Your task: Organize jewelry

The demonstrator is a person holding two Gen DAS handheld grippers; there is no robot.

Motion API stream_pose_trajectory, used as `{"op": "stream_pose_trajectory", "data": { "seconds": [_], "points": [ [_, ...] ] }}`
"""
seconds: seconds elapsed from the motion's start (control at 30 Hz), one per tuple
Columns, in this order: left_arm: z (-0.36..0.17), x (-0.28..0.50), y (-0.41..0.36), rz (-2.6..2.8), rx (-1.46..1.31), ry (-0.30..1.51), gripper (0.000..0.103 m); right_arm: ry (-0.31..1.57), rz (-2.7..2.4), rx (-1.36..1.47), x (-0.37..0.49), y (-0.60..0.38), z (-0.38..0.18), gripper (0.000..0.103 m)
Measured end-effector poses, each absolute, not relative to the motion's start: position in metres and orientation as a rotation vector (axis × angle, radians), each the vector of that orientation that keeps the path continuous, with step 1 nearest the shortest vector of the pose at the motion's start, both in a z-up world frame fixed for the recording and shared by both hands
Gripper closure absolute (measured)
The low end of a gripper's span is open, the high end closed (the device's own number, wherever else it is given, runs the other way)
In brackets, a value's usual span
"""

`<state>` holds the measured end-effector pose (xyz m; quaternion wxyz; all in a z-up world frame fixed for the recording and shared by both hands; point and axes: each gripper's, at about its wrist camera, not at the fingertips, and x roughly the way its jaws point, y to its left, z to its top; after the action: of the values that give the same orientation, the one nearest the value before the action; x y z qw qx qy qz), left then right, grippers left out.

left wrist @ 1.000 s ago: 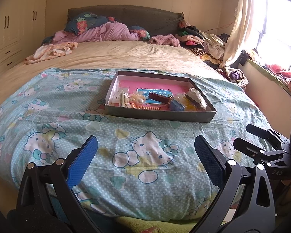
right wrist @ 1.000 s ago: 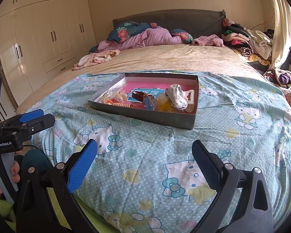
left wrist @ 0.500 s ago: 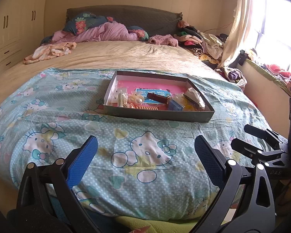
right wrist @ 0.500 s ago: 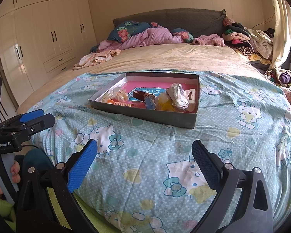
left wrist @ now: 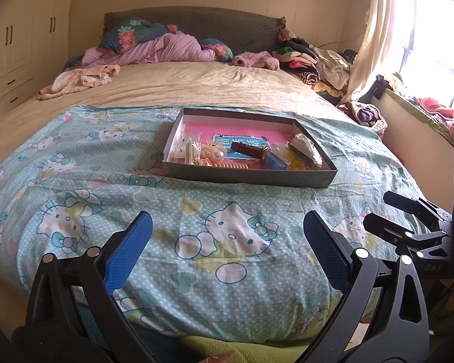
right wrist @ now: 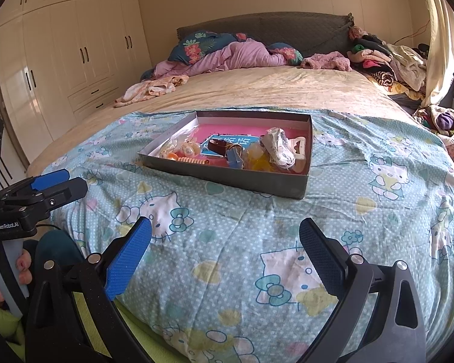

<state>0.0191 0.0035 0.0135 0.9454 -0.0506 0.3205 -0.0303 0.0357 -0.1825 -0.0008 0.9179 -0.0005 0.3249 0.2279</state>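
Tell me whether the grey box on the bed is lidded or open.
Open. The grey box has no lid on it: its pink floor and the loose items piled along its near side show from above in both views.

Shallow grey box (left wrist: 245, 177), pink-lined, lidless, flat on the bedspread, small jewelry pieces (left wrist: 248, 152) heaped inside.

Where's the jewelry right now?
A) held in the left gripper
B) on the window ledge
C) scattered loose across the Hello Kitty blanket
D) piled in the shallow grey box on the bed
D: the small items sit bunched inside the shallow grey box on the Hello Kitty blanket, while the left gripper and right gripper are both open, holding nothing.
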Motion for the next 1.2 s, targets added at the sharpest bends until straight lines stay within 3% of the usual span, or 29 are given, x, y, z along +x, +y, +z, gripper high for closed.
{"op": "stream_pose_trajectory", "data": {
  "seconds": [0.83,0.97,1.2],
  "points": [
    [0.003,0.033,0.02,0.015,-0.119,0.704,0.01,0.684,0.448,0.026,0.05,-0.191,-0.006,0.006],
    [-0.002,0.051,0.055,0.082,-0.168,0.728,0.01,0.709,0.388,0.065,0.071,-0.214,-0.014,0.006],
    [-0.021,0.118,0.192,0.372,-0.266,0.785,0.01,0.731,0.021,0.148,0.155,-0.335,-0.029,0.005]
  ]
}}
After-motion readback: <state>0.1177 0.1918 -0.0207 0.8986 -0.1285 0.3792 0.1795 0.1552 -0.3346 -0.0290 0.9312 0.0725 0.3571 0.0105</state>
